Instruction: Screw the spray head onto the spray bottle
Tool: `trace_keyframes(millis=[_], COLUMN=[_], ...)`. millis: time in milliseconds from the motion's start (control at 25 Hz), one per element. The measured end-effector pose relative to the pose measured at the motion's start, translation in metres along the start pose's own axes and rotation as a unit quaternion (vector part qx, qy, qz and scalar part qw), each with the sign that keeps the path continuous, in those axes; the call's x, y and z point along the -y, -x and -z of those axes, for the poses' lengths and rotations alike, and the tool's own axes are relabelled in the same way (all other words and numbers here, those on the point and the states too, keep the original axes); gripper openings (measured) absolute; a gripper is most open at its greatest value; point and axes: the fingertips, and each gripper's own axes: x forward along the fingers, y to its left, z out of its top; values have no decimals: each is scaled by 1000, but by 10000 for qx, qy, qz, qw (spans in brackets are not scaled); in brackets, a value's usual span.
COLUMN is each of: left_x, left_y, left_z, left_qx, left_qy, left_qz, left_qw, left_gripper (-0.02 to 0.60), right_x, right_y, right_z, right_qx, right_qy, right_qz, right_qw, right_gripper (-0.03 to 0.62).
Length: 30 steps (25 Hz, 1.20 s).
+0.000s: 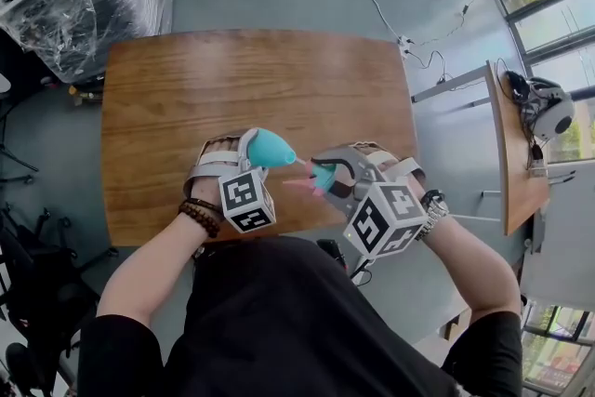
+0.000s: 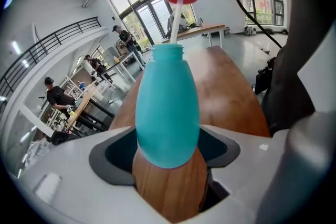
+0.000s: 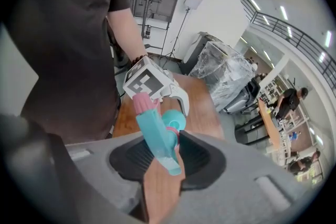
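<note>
Teal bottle (image 2: 167, 107) left tongs (image 2: 168, 157), head (image 3: 155, 136) right tongs (image 3: 167, 159)

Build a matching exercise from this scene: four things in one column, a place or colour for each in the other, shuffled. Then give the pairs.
1. spray bottle
2. spray head
3. dip tube
4. table

A. held by the right gripper
B. white
C. held by the left gripper
D. brown wood, below both grippers

Pairs: 1-C, 2-A, 3-B, 4-D
</note>
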Motion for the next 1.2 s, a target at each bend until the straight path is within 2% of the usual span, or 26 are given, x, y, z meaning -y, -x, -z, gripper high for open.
trace_keyframes(millis=[200, 560, 960, 1120, 1200], left_x=[5, 14, 19, 15, 14], left_y=[9, 15, 24, 28, 30], left_z=[-10, -20, -33, -35, -36], left_qx=[-38, -115, -3, 132, 179], left_qy=[-238, -469, -663, -633, -604], left_qz=[107, 313, 341, 201, 134], left_qw=[9997, 9983, 9972, 9977, 9979], left_gripper=[385, 383, 380, 377, 376], right_x=[-7, -13, -19, -16, -14], right_y=[-6, -12, -8, -3, -3], right_z=[1, 0, -2, -4, -3], right_qx=[-48, -99, -102, -73, -38], right_qy=[645, 1257, 1629, 1572, 1362], right_qz=[23, 23, -33, -4, -23], right_qw=[9979, 9920, 9866, 9875, 9907], right_gripper=[117, 117, 117, 117, 117])
